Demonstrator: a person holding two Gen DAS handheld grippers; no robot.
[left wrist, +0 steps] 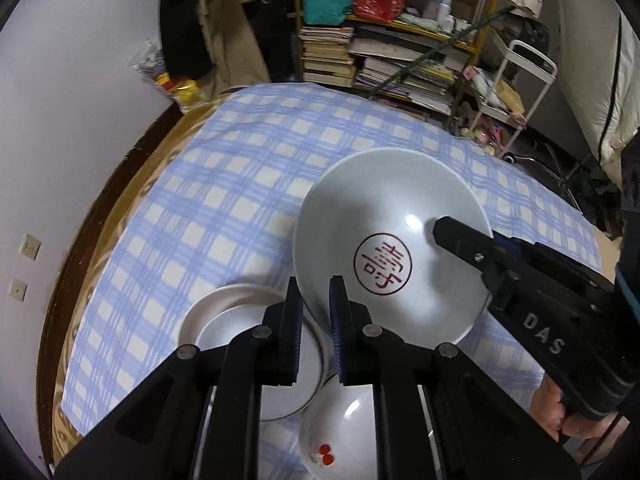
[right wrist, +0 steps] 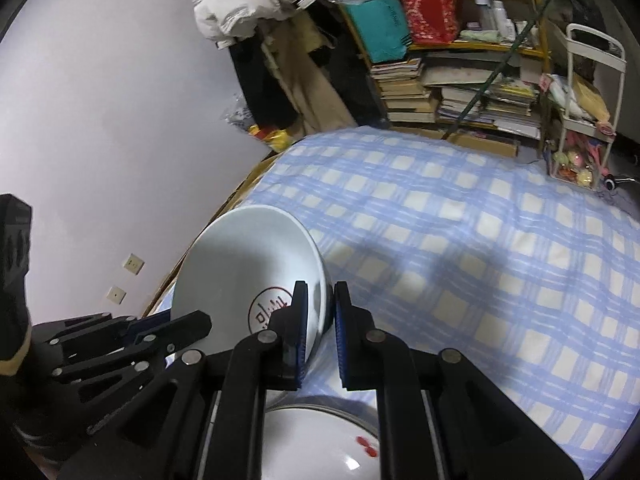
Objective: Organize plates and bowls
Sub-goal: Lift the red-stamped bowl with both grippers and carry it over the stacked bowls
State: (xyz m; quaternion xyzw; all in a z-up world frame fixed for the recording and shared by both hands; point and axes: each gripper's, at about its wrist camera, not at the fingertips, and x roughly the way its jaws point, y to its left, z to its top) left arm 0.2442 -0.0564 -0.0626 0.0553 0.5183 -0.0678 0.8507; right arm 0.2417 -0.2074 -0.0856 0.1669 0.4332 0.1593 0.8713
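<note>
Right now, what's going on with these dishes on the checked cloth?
A person is holding a gripping tool in each hand over the blue-and-white checked tablecloth. Both tools clamp the rim of one tilted white bowl with a red round seal: the right tool on one edge, the left tool on the opposite edge. Beneath lie a plain white plate and a white bowl with red cherries.
</note>
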